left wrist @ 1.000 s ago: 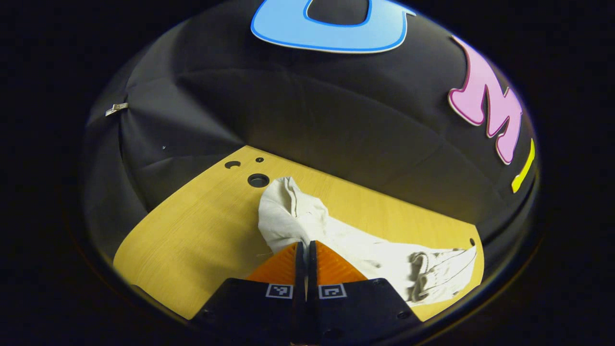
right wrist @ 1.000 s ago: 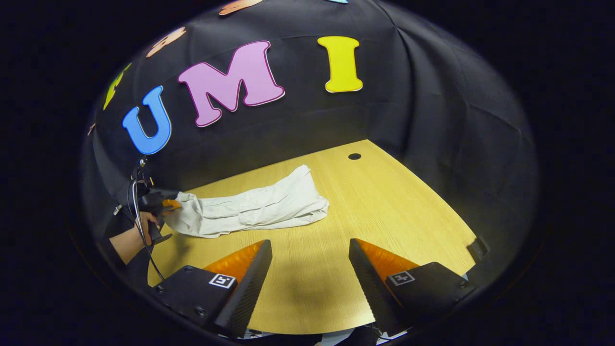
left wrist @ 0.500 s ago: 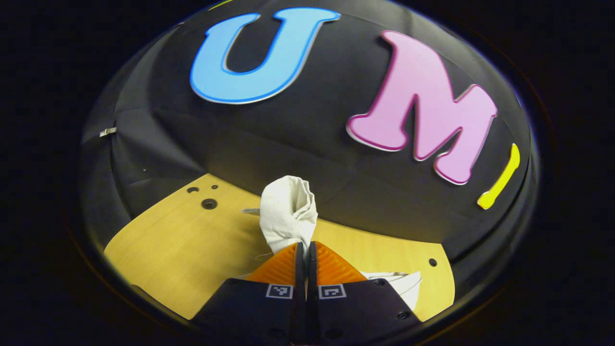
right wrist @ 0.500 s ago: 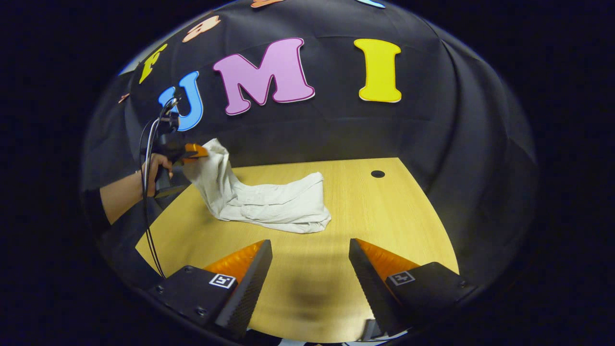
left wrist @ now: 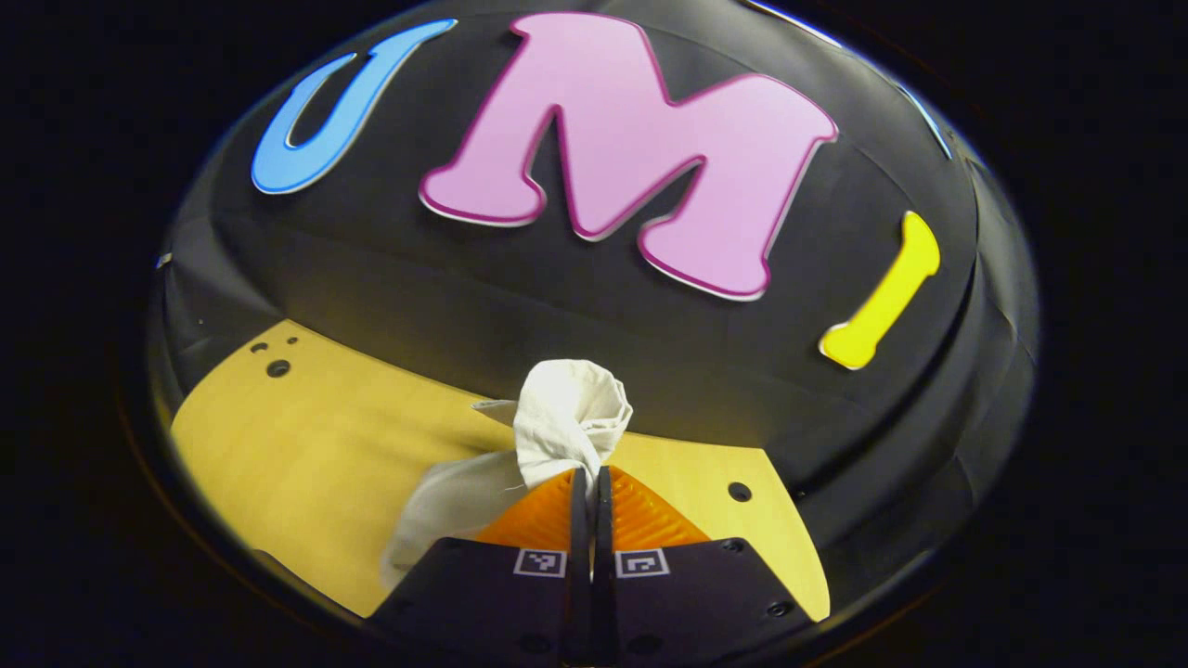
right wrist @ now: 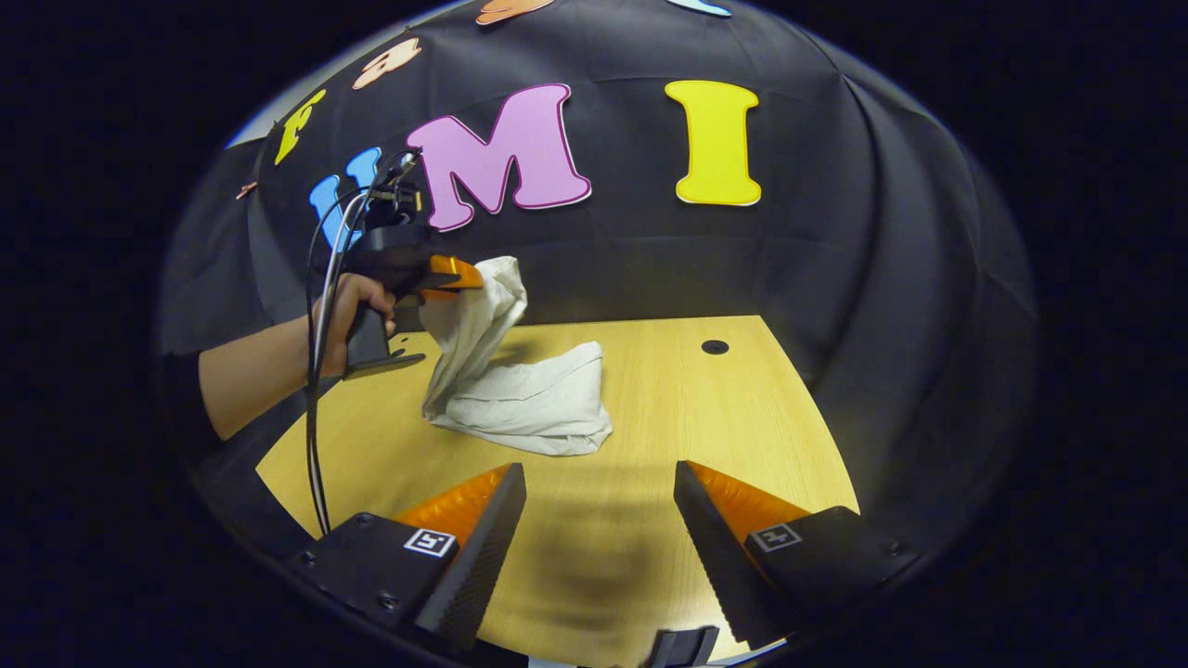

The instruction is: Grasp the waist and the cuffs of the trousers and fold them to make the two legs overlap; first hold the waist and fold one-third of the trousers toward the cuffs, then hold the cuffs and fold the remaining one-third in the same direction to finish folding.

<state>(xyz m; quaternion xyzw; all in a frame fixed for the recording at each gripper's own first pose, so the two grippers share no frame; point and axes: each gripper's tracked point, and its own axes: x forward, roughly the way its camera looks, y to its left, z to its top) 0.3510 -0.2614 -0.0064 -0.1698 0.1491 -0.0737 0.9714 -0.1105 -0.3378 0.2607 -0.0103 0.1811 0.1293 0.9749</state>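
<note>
Broadly, a pale yellow wood-grain surface (right wrist: 742, 436) is seen carrying everything, with round holes near its far edge. On it, a pair of off-white cloth trousers (right wrist: 529, 404) is lying as a bunched heap, and that heap serves as the landmark below. One end of the trousers is raised above the heap and held clear of the surface, with cloth hanging down from the grip to the rest; whether it is the waist or the cuffs cannot be told. This lift is judged to be made so that the held end can be carried over the resting part for a fold.

Above and just beside the heap, the left tool (right wrist: 469, 276) is held by a person's hand (right wrist: 348, 306), cables trailing from it. In the left gripper view, the left tool (left wrist: 590, 475) is seen pressed closed on a knot of the trousers (left wrist: 568, 422), both fingers clamping the cloth.

Nearer than the heap and well apart from it, the right tool (right wrist: 600, 473) is held spread wide with nothing between its fingers, apparently kept ready to take another part of the garment.
</note>
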